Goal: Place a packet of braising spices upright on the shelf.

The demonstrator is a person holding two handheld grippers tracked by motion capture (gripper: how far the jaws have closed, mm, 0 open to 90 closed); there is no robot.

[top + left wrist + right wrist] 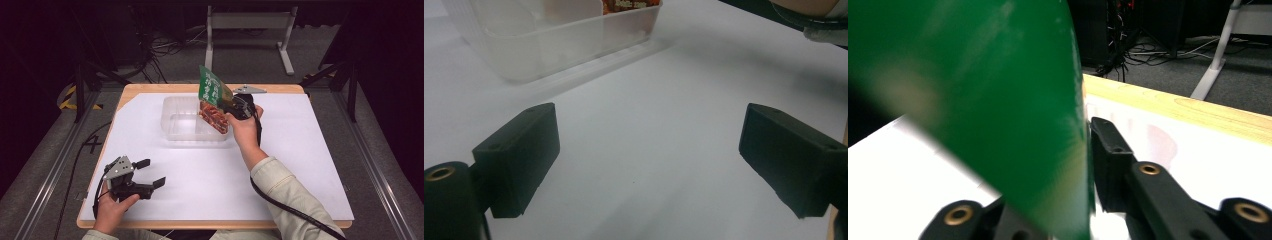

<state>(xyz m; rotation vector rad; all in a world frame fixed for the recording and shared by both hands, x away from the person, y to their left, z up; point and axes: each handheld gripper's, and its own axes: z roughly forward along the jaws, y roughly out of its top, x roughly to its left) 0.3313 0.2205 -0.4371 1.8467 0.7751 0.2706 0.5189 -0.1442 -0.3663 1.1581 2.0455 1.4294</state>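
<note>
A snack bag (pixel 212 97) with a green top and red contents stands tilted over the right rim of a clear plastic container (pixel 170 102) at the table's far middle. My right gripper (pixel 226 107) is at the bag's right side. In the right gripper view the blurred green bag (pixel 998 100) stands between the jaws of that gripper (pixel 1058 165) and hides the left one; the right finger (pixel 1110 155) stands just beside the bag's edge, and the jaws are set wider than the bag. My left gripper (pixel 154 172) rests open near the front left, nothing between its jaws (pixel 649 150).
The white sheet (pixel 300 150) covers most of the wooden table. The clear container (pixel 549 50) lies ahead of the left gripper, with the bag's lower end inside its far corner. Cables and a white table frame (pixel 250 22) lie on the floor beyond.
</note>
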